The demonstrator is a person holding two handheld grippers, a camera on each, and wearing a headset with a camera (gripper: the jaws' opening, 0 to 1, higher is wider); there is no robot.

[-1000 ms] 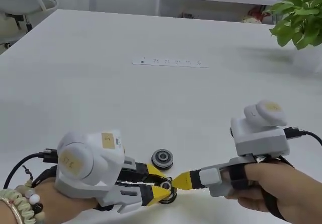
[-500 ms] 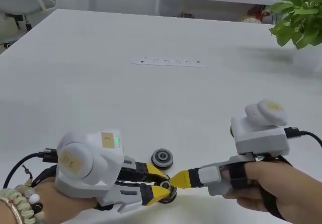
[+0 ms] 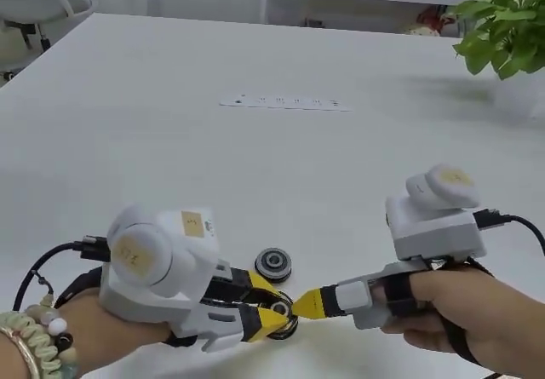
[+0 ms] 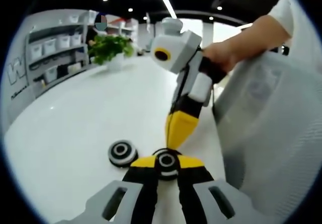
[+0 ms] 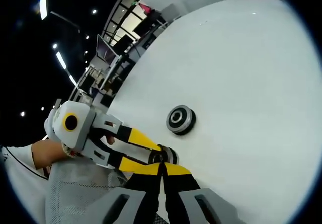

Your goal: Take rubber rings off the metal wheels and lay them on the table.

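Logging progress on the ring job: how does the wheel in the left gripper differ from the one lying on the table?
The held wheel is clamped between the left gripper jaws; the free wheel lies flat on the table, touched by nothing. The right gripper, jaws closed, meets the held wheel's rim, not the free wheel. Both look alike, dark outside and shiny at the centre.

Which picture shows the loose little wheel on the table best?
The right gripper view: the loose wheel sits clear, facing the camera. The left gripper view shows it slantwise; the head view, small, beyond the left tongs.
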